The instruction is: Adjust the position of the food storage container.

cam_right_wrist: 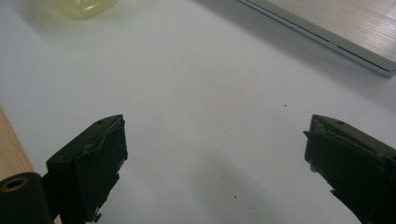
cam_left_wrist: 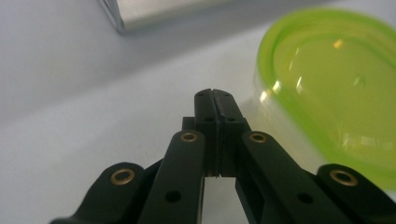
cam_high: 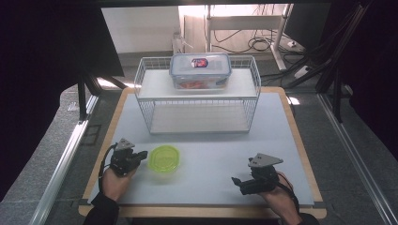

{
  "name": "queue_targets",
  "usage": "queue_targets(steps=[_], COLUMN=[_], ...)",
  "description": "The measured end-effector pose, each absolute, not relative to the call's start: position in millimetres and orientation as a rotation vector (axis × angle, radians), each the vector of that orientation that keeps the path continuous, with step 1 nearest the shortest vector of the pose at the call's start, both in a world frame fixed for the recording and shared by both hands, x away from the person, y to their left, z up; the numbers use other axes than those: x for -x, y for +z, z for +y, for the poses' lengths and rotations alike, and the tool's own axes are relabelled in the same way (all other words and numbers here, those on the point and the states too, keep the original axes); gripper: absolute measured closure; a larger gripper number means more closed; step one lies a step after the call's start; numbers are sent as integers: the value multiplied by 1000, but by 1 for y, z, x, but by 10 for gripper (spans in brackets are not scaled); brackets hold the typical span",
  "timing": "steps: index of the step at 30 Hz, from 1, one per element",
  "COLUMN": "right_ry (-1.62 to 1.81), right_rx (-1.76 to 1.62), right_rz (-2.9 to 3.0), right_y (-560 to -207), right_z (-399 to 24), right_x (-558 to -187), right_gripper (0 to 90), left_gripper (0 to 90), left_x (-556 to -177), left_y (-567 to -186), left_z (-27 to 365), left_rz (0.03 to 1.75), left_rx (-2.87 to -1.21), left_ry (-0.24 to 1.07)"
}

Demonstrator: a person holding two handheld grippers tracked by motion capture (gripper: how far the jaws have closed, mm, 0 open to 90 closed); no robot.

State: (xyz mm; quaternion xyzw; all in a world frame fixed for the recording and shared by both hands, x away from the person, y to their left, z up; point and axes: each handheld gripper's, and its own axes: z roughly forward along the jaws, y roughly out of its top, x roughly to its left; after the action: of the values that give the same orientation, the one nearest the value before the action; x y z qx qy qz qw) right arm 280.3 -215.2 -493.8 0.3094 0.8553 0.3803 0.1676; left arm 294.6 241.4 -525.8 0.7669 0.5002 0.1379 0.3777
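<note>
One green lid (cam_high: 164, 158) lies flat on the table (cam_high: 211, 154), lower left of centre in the high view. One wire rack (cam_high: 197, 101) stands at upper centre, with one clear lidded box (cam_high: 200, 70) on its top shelf. The left gripper (cam_high: 137, 157), jaws pressed together on nothing, sits just beside the lid's left rim. The right gripper (cam_high: 238, 182), jaws spread wide, rests at lower right over bare tabletop, well apart from the lid.

lid (cam_high: 164, 158): on table (cam_high: 211, 154), at 3 o'clock just beside left gripper (cam_high: 136, 158)
wire rack (cam_high: 197, 93): at 12 o'clock behind lid
food container (cam_high: 200, 70): on rack
</note>
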Motion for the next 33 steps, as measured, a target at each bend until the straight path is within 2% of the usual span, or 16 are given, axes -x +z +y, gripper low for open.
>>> queue_targets(steps=[5, 13, 33], right_ry=[1076, 1066, 1051], right_rx=[-889, -883, -884], right_rz=[2431, 2438, 2453], right_y=[-494, -495, -498], right_z=[-216, -215, -213], right_x=[-280, -280, -281], right_gripper=[55, 55, 55], left_gripper=[900, 900, 900], left_x=[-292, -293, -292], left_y=[-531, -535, -536], left_z=[234, 215, 158], left_rz=[1221, 1170, 1020], left_rx=[-2017, -2092, -2148], left_ry=[266, 211, 177])
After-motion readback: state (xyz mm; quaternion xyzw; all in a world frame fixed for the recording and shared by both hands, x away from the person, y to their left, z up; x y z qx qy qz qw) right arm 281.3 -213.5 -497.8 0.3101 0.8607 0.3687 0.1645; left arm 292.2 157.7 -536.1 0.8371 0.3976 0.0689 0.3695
